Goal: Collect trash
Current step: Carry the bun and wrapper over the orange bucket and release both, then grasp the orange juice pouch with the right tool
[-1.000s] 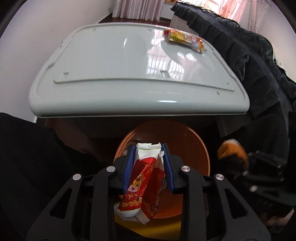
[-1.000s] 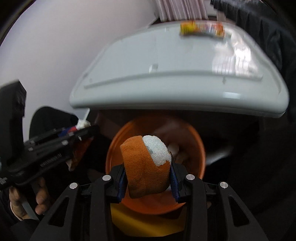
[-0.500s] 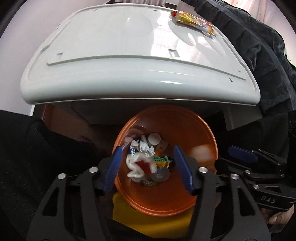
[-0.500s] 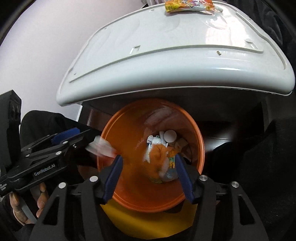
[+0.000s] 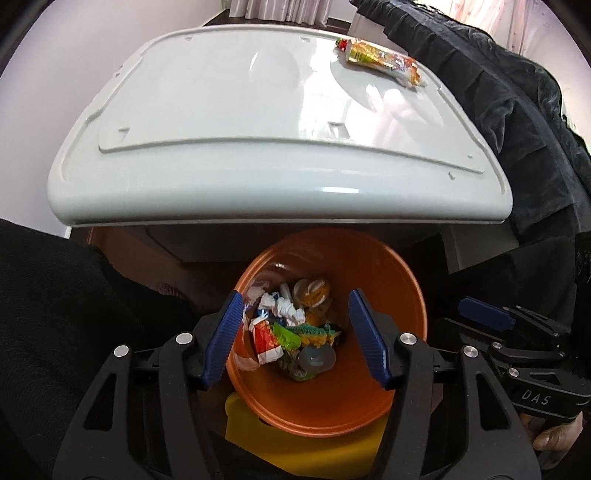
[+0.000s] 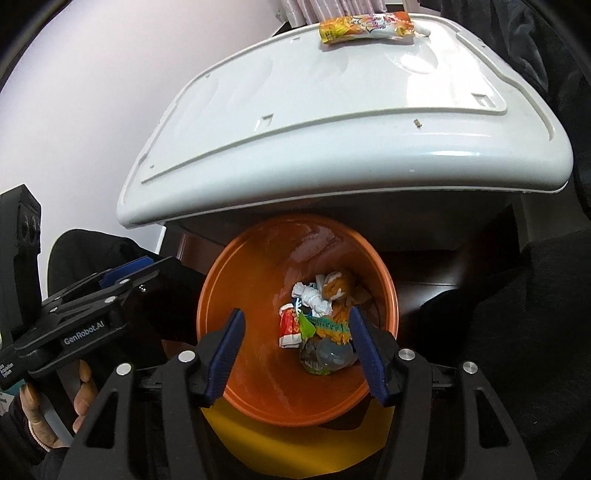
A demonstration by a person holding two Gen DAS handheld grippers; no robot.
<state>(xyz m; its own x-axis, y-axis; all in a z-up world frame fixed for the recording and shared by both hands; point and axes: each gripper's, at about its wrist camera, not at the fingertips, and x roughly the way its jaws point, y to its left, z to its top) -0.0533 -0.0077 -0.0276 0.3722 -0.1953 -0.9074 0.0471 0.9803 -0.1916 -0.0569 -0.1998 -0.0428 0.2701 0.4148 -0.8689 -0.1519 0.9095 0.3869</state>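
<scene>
An orange bin (image 5: 399, 325) (image 6: 236, 306) stands under the white table's front edge. Inside lie several pieces of trash: the red and white wrapper (image 5: 266, 338) (image 6: 289, 326), the orange sponge (image 5: 314, 291) (image 6: 338, 286), crumpled white paper and a green wrapper. My left gripper (image 5: 297, 338) is open and empty above the bin. My right gripper (image 6: 297, 350) is open and empty above the bin too. A yellow and orange snack wrapper (image 5: 380, 61) (image 6: 369, 26) lies at the far right of the table top.
The white table (image 5: 221, 155) (image 6: 332, 147) overhangs the bin. A yellow base (image 5: 303, 443) (image 6: 295, 443) sits under the bin. Black fabric (image 5: 517, 118) drapes at the right. The right gripper shows in the left wrist view (image 5: 517, 343); the left gripper shows in the right wrist view (image 6: 92, 306).
Both grippers opened. The red and white wrapper fell from the left one and the orange sponge from the right one; both now lie in the bin. Both grippers rose slightly.
</scene>
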